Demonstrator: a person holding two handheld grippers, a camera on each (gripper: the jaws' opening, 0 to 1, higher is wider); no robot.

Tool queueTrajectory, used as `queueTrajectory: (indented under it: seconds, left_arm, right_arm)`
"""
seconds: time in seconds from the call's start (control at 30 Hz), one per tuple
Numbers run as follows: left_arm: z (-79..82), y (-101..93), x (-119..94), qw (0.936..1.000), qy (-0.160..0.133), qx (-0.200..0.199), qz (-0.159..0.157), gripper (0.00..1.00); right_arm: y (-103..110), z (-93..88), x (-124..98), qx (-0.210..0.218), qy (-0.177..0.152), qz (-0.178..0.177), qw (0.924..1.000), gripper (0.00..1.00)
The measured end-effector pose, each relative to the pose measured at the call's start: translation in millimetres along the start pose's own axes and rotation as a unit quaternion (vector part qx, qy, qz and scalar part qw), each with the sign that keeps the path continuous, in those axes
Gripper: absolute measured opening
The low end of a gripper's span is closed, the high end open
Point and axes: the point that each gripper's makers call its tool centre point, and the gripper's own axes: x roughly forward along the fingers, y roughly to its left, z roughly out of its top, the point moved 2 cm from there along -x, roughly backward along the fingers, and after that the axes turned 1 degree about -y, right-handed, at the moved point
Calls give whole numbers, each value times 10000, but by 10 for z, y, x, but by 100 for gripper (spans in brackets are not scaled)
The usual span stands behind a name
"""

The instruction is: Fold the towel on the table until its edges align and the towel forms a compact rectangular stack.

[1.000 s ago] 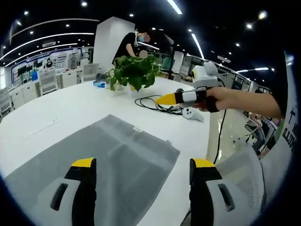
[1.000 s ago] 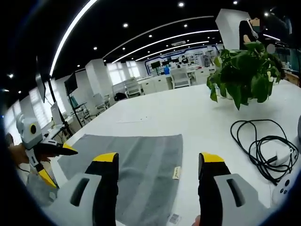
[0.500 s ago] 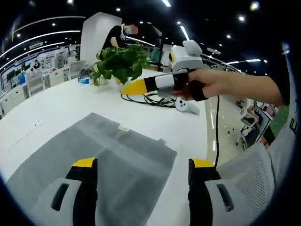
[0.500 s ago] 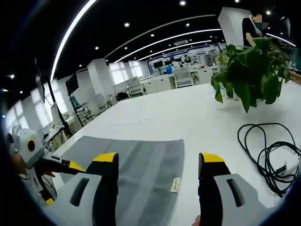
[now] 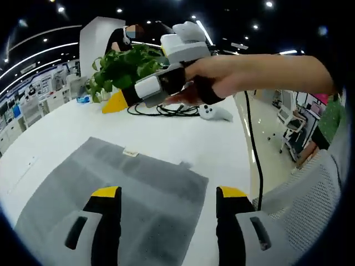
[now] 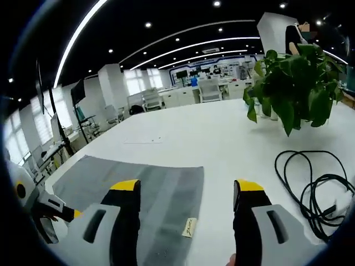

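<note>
A grey towel (image 5: 116, 188) lies flat on the white table (image 5: 55, 127), with a small tag (image 5: 131, 153) at its far edge. My left gripper (image 5: 165, 197) stands open above the towel's near part, nothing between its jaws. The right gripper (image 5: 147, 88), held in a hand, hovers over the table beyond the towel's far edge. In the right gripper view the towel (image 6: 133, 183) spreads left and ahead, its tag (image 6: 188, 227) near the corner. My right gripper (image 6: 187, 191) is open above that corner. The left gripper (image 6: 39, 213) shows at the lower left.
A potted green plant (image 6: 291, 83) stands at the back of the table, also seen as plant (image 5: 122, 64). A black coiled cable (image 6: 313, 183) and a white controller (image 5: 215, 112) lie near it. A person (image 5: 119, 39) stands behind the plant. The table edge runs along the right.
The hand with the right gripper has moved closer and higher across the left gripper view. Both cameras shifted slightly over the towel. The towel lies as before.
</note>
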Motion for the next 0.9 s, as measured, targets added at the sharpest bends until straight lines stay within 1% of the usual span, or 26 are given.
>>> queueTrajectory:
  seconds: [0.13,0.27,0.33,0.43,0.63,0.9]
  left_arm:
    - [-63,-57,91,9998,129,110,-131,69]
    - [-113,-105,188,9994,229,95,-256,67]
    - [-126,-133,232,9992,238,107,-298,66]
    - [-161,-160,304,9992,272,99,-292,65]
    - [-183,-251,387,9987,289,111,-403,62]
    - [-210,-332,463,9977,299,173,-580,53]
  right_arm:
    - [-8,-41,97,13,47,30,10000,67]
    - [-22,-71,202,35,77,44,10000,66]
    - [-78,-70,250,-126,69,-123,9998,67]
    - [-109,-77,332,-282,108,-196,9994,71]
    - [-101,-98,463,-319,168,-88,9993,69]
    - [-52,-161,586,-274,235,-8,9993,67]
